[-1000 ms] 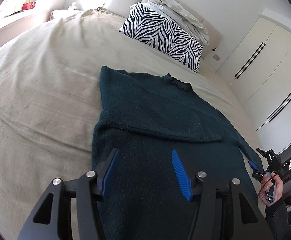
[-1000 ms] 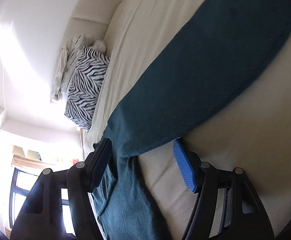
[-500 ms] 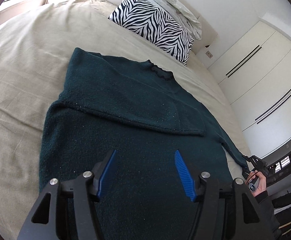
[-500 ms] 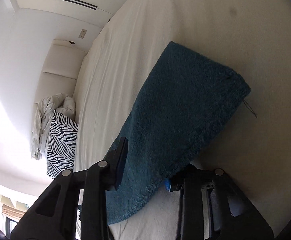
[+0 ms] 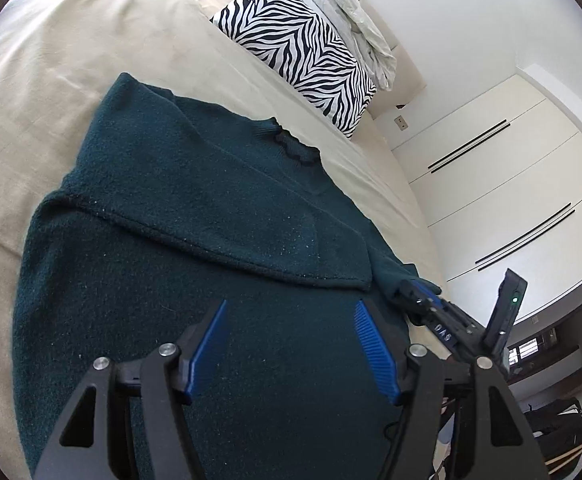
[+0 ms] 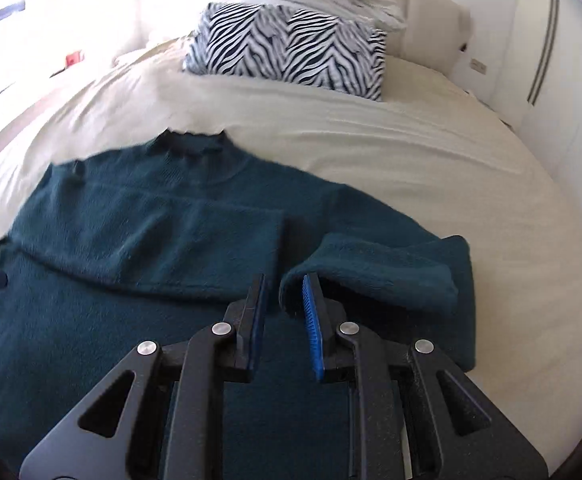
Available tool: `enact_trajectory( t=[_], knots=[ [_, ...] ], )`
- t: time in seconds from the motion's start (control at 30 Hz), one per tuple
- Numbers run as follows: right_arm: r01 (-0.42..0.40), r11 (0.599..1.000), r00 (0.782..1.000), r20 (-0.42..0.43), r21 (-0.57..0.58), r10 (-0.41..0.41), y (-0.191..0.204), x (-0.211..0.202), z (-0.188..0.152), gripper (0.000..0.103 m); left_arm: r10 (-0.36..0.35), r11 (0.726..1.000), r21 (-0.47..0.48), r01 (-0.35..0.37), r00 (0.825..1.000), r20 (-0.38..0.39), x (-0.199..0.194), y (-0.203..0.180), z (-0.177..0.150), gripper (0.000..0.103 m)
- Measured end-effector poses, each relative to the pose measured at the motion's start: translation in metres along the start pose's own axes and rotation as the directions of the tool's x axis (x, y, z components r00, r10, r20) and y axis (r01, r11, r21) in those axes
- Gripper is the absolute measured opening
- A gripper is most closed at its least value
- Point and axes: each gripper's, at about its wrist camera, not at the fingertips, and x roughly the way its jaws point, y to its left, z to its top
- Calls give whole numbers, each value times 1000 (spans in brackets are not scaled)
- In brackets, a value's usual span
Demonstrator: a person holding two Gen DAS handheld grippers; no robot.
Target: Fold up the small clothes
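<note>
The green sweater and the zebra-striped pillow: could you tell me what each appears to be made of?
The sweater looks like a thick knit, perhaps wool or fleece: matte, fuzzy nap, pale lint specks, ribbed collar. The pillow seems to have a smooth printed woven cover, probably cotton or polyester: crisp stripes, no pile. Neither fibre can be confirmed by sight.

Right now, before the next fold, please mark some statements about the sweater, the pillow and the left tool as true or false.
1. The left tool is open over the sweater. True.
2. The zebra pillow lies on the sweater. False: it lies apart from it, farther up the bed.
3. One sleeve is folded across the sweater's body. True.
4. The sweater is red. False: it is dark green.
</note>
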Motion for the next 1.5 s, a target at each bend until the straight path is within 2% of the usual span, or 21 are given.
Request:
enact_trajectory(
  t=[0.1, 0.13, 0.2, 0.3, 0.33, 0.37, 0.43, 0.5, 0.57, 0.63, 0.7, 0.73, 0.8, 0.83, 1.03, 1.13, 1.17, 1.2, 1.3, 1.4, 1.5],
  knots=[
    [16, 988, 995, -94, -157, -31, 69, 28, -6, 18, -36, 999, -37, 35, 999, -33, 10, 2, -2, 73],
    [59, 974, 993, -87, -218, -80, 81, 25, -21, 18, -47, 998, -44, 45, 998, -42, 13, 2, -3, 73],
    [163, 914, 983, -17, -371, -182, 97, 16, -51, 18, -59, 997, -49, 56, 997, -50, 18, 1, -6, 74],
    [276, 777, 955, 71, -566, -287, 115, 15, -72, 18, -76, 995, -75, 71, 995, -61, 26, 4, -10, 75],
    [289, 750, 951, 87, -595, -297, 114, 18, -73, 18, -82, 993, -91, 76, 995, -63, 28, 6, -11, 75],
    [282, 753, 953, 84, -594, -291, 111, 17, -72, 19, -87, 991, -104, 80, 994, -63, 29, 8, -12, 75],
    [194, 859, 977, 15, -473, -213, 89, 11, -65, 19, -88, 990, -115, 80, 994, -62, 28, 10, -15, 75],
    [49, 968, 996, -57, -244, -65, 53, 5, -54, 19, -81, 991, -107, 74, 995, -62, 27, 9, -16, 75],
    [-57, 998, 995, -87, 2, 56, 14, 2, -50, 19, -59, 994, -91, 54, 997, -58, 28, 5, -14, 76],
    [-168, 946, 983, -26, 278, 182, -32, -8, -58, 19, -46, 998, -43, 44, 997, -55, 28, -6, -14, 77],
    [-250, 814, 963, 47, 525, 265, -77, -12, -74, 26, -36, 999, -1, 36, 998, -54, 31, -17, -14, 79],
    [-240, 765, 964, 56, 598, 259, -94, -12, -82, 30, -37, 999, 10, 38, 998, -59, 33, -21, -15, 79],
    [-236, 704, 967, 88, 670, 240, -115, -14, -93, 53, -46, 999, 17, 47, 996, -70, 38, -27, -18, 80],
    [-226, 691, 970, 90, 687, 228, -121, -14, -96, 56, -49, 999, 18, 50, 996, -77, 40, -29, -19, 80],
    [-250, 606, 962, 121, 755, 245, -140, -6, -98, 56, -48, 998, 36, 52, 994, -101, 48, -38, -27, 80],
    [-273, 622, 951, 108, 734, 290, -135, 4, -90, 49, -44, 998, 48, 50, 993, -106, 51, -42, -26, 80],
    [-260, 644, 954, 90, 719, 285, -131, 7, -83, 36, -47, 997, 48, 52, 993, -104, 51, -42, -26, 80],
    [-258, 662, 956, 86, 704, 280, -125, 10, -74, 32, -49, 997, 49, 54, 994, -100, 50, -43, -25, 80],
    [-293, 729, 953, 125, 619, 277, -104, 4, -44, 34, -47, 998, 41, 51, 995, -90, 49, -38, -23, 80],
    [-364, 803, 931, 153, 471, 332, -75, -3, -16, 35, -44, 999, 22, 46, 995, -87, 49, -33, -22, 80],
    [-408, 832, 913, 152, 375, 379, -52, -9, -2, 39, -42, 999, 28, 44, 996, -79, 49, -33, -19, 80]
  ],
)
